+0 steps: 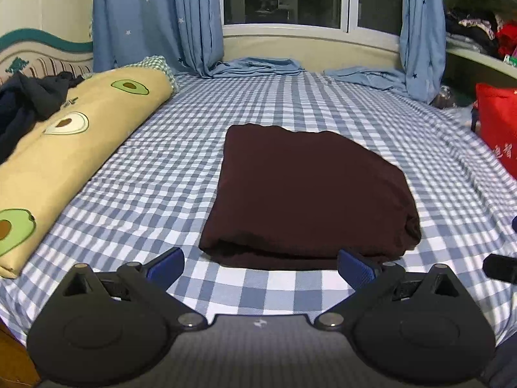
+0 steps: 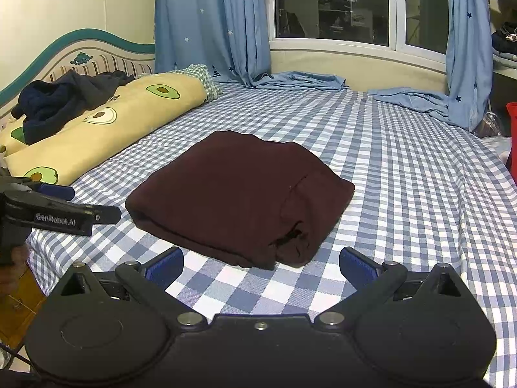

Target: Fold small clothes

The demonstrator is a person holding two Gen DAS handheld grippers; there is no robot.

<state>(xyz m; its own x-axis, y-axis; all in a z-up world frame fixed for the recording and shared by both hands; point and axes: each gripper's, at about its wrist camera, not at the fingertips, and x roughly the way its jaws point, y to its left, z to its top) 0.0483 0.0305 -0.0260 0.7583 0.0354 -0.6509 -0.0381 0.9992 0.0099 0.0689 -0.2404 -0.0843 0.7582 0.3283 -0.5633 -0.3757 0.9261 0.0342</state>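
maroon garment (image 1: 307, 190) | folded compact, frame centre | left gripper (image 1: 260, 266), right gripper (image 2: 261, 265) spread wide, empty | fold appears complete

red bag (image 1: 499, 132): cut by right edge | left gripper (image 2: 61, 207): fingers partly out of frame

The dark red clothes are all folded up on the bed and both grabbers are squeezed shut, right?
Not quite. The dark red garment is folded on the checked bed, but the left gripper and right gripper are both open, holding nothing; each wrist view shows it.
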